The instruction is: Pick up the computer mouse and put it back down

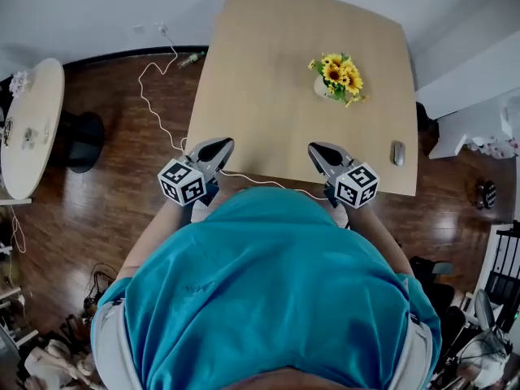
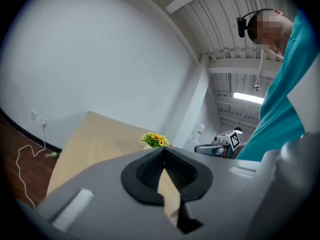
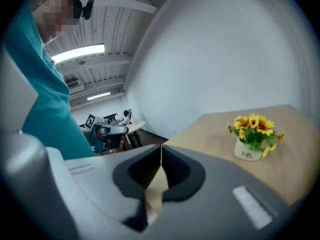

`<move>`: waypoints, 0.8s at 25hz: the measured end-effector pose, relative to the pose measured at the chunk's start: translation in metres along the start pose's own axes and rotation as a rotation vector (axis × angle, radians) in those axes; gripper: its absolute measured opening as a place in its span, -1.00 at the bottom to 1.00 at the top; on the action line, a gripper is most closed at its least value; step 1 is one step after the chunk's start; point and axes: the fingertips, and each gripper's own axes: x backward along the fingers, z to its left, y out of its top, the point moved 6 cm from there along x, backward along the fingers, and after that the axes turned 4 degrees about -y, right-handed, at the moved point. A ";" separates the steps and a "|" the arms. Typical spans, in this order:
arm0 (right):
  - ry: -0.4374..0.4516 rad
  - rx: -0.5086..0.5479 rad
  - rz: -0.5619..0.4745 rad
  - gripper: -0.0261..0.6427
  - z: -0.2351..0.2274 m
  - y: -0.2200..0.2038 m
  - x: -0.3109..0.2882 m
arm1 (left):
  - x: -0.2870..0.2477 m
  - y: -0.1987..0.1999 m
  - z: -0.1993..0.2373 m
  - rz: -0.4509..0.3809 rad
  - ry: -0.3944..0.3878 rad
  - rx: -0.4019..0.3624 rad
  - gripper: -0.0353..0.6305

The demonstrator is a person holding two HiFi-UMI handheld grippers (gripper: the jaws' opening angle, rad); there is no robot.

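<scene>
wood floor (image 1: 97, 210) surrounds the tan table (image 1: 276, 80); left gripper (image 1: 224, 144) and right gripper (image 1: 315, 147) are both pressed together.

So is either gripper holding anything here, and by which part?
Nothing is held. The left gripper and right gripper both have their jaws shut and empty; the computer mouse lies untouched on the table.

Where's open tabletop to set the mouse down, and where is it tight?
The table is bare across its left half, from flower pot to left edge, and along the near strip between left tool and right tool. Tighter: the right side, between pot and mouse.
</scene>
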 end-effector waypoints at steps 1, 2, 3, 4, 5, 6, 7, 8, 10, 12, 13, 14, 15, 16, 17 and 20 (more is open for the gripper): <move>-0.013 0.001 0.007 -0.90 -0.001 0.001 0.004 | -0.005 -0.002 0.003 0.007 -0.018 0.011 -0.88; -0.029 0.000 0.013 -0.90 -0.003 0.002 0.010 | -0.013 -0.003 0.004 0.014 -0.040 0.018 -0.88; -0.047 -0.002 0.016 -0.90 -0.008 0.002 0.015 | -0.022 -0.004 0.004 0.022 -0.063 0.020 -0.88; -0.065 -0.006 0.016 -0.90 -0.013 0.001 0.021 | -0.033 -0.004 0.003 0.031 -0.087 0.015 -0.88; -0.083 -0.012 0.014 -0.90 -0.019 0.000 0.028 | -0.044 -0.003 0.000 0.041 -0.108 0.006 -0.88; -0.098 -0.020 0.010 -0.90 -0.025 -0.002 0.036 | -0.055 -0.004 -0.005 0.050 -0.127 -0.005 -0.88; -0.108 -0.028 0.005 -0.90 -0.029 -0.005 0.045 | -0.064 -0.005 -0.012 0.057 -0.142 -0.016 -0.88; -0.112 -0.034 -0.001 -0.90 -0.032 -0.008 0.054 | -0.072 -0.006 -0.019 0.064 -0.152 -0.028 -0.88; -0.105 -0.037 -0.012 -0.90 -0.042 -0.015 0.072 | -0.087 -0.011 -0.032 0.077 -0.151 -0.052 -0.88; -0.094 -0.036 -0.025 -0.90 -0.063 -0.022 0.095 | -0.104 -0.019 -0.045 0.086 -0.121 -0.067 -0.88; -0.087 -0.037 -0.033 -0.90 -0.077 -0.027 0.111 | -0.115 -0.025 -0.056 0.086 -0.100 -0.070 -0.88; -0.075 -0.037 -0.043 -0.90 -0.093 -0.032 0.131 | -0.128 -0.032 -0.070 0.084 -0.077 -0.074 -0.88; -0.060 -0.034 -0.053 -0.90 -0.109 -0.037 0.152 | -0.143 -0.039 -0.086 0.083 -0.052 -0.082 -0.88; -0.041 -0.028 -0.062 -0.90 -0.127 -0.041 0.174 | -0.160 -0.046 -0.103 0.082 -0.024 -0.093 -0.88; -0.026 -0.017 -0.065 -0.90 -0.144 -0.046 0.195 | -0.177 -0.053 -0.119 0.080 0.008 -0.097 -0.88; -0.006 0.018 -0.013 -0.90 -0.182 -0.057 0.249 | -0.216 -0.075 -0.164 0.030 0.084 -0.011 -0.88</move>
